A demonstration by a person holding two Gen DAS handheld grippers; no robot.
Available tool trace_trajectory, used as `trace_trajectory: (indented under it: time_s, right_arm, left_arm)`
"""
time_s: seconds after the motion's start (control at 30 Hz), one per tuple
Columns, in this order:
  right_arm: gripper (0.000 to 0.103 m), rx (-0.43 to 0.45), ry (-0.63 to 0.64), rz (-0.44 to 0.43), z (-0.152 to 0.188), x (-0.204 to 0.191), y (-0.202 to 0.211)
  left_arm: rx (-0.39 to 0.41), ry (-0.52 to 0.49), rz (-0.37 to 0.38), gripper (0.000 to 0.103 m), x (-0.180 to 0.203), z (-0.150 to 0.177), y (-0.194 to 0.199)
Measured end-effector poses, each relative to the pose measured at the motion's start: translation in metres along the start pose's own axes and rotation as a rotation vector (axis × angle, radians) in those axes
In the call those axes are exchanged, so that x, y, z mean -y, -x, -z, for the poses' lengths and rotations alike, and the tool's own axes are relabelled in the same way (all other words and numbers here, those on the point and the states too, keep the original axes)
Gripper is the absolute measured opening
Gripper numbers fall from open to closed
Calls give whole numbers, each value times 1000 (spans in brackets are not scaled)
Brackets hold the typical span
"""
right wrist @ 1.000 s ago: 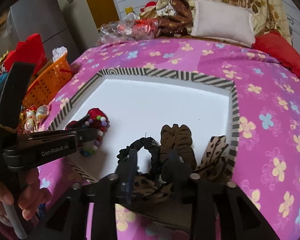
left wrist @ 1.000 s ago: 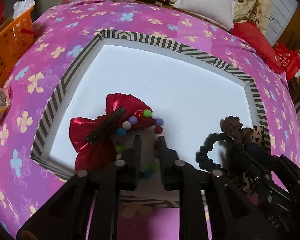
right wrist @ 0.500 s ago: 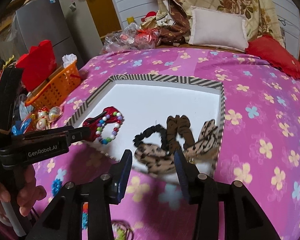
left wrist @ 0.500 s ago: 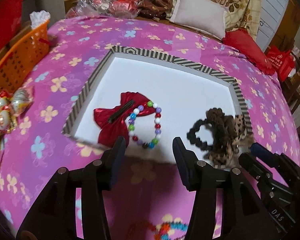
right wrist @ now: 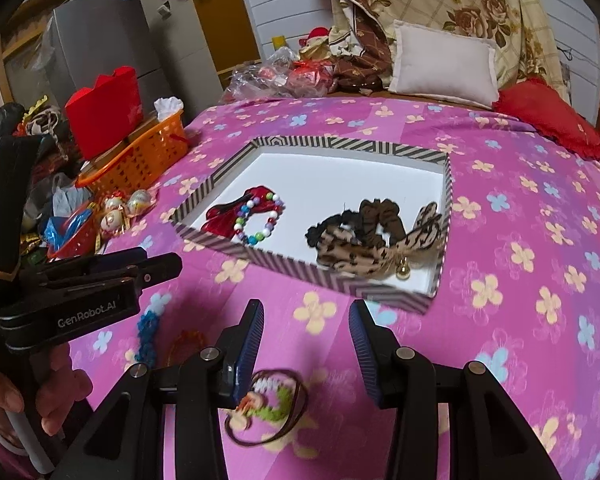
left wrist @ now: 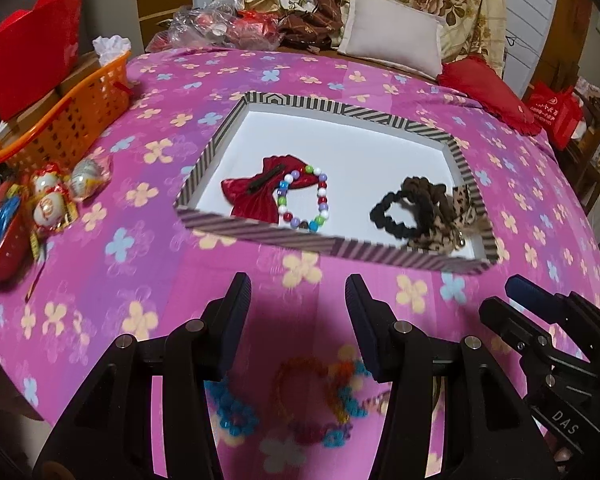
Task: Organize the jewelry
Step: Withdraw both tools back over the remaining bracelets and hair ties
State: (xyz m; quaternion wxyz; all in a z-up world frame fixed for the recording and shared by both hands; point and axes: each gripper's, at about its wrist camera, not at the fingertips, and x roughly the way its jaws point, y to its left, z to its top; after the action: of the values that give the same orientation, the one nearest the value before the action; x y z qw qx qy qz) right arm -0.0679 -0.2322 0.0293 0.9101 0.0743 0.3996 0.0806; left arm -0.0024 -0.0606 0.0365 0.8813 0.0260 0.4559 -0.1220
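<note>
The striped box (left wrist: 332,248) (right wrist: 300,272) lies on the pink flowered bedspread. Inside it, a beaded bracelet (left wrist: 304,200) (right wrist: 260,220) rests against a red bow clip (left wrist: 252,196) at the left. Black (left wrist: 392,212), brown (left wrist: 424,192) and leopard (right wrist: 348,252) scrunchies are heaped at the right. My left gripper (left wrist: 296,292) hangs open and empty in front of the box, above blurred colourful bracelets (left wrist: 300,400). To its right, my right gripper (right wrist: 306,320) is also open and empty, over a dark hair tie with a green and orange ornament (right wrist: 268,404).
An orange basket (left wrist: 72,116) and a red bowl of wrapped sweets (left wrist: 0,240) sit at the bed's left edge. A pale pillow (left wrist: 392,44) and a red cushion (left wrist: 492,92) lie behind the box. A person's hand (right wrist: 4,392) holds the left gripper's handle.
Both grippers have opened and pulled back out of the box towards the near edge of the bed. The beaded bracelet and the scrunchies stay behind in the box.
</note>
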Motion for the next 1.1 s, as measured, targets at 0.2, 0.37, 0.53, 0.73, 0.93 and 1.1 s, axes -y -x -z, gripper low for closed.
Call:
trace_trajectory:
  time_s: [0.2,0.37,0.53,0.73,0.93,1.1]
  right_arm:
    - [43,-8,5,-4,16,-7,7]
    - [43,-14,5,-6,27,-11,12]
    - [44,-26,8,-6,37,-16,14]
    - [55,-22,10,-12,46,-21,20]
    - [55,-36,20,-10,54,-22,24]
    - [55,-58,13,-9,63,-18,22]
  left_arm:
    - [14,-10,-21,49,-1,20,13]
    - [9,2,-23,49,-6,34,19]
    - [4,22,-28,49,-13,46,23]
    - [-7,34,-32,49,-19,59,27]
    - [-23,54,-16,49,-29,68,31]
    - [-63,111,6,49,-53,73,29]
